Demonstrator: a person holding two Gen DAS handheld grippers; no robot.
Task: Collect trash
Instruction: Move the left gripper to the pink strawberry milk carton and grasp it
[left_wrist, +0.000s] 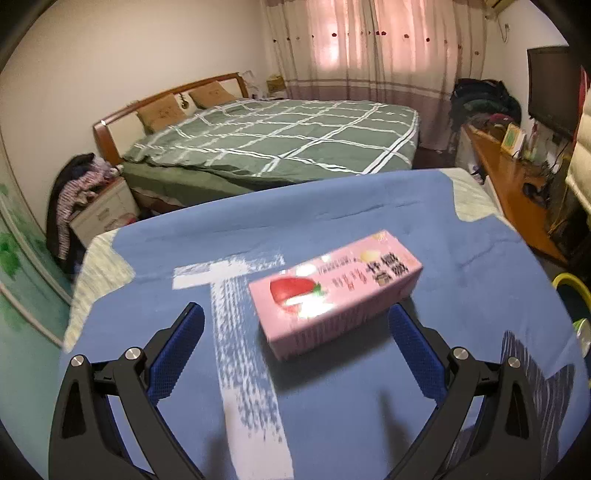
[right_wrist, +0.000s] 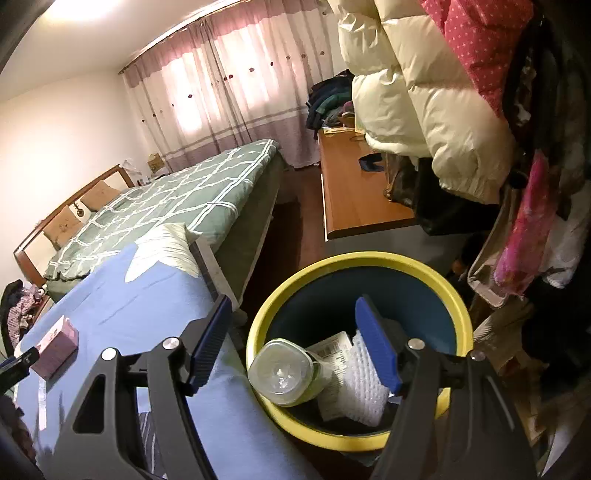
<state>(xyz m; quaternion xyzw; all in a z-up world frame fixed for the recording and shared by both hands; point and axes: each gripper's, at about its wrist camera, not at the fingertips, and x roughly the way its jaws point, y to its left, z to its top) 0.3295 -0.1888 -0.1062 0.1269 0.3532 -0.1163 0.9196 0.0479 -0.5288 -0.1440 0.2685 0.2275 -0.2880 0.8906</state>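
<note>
L gripper (left_wrist: 295, 325): jaws spread wide, nothing gripped, lined up on the carton w/ a pad either side of its near end, not touching as far as I can tell.
Pink carton (left_wrist: 334, 291): strawberry-print drink box, lying flat on the blue cloth (left_wrist: 369, 221) near the white tape mark (left_wrist: 236, 295). Frame's a bit blurred. Last trash item visible on the cloth, so that's the job left.
Same carton, R view (right_wrist: 55, 341): sits far left on the cloth, well apart from the bin.
R gripper (right_wrist: 295, 339): jaws apart and empty, hanging over the bin mouth, w/ nothing between the pads.
Yellow-rim bin (right_wrist: 454, 295): on the floor just beside the cloth-covered surface, dark blue inside.
In the bin: clear plastic bottle (right_wrist: 282, 373), white foam net sleeve (right_wrist: 364, 384), a printed wrapper (right_wrist: 332, 349). That's the done part.
Progress: I'd say most is in; carton pickup and drop still to go.
</note>
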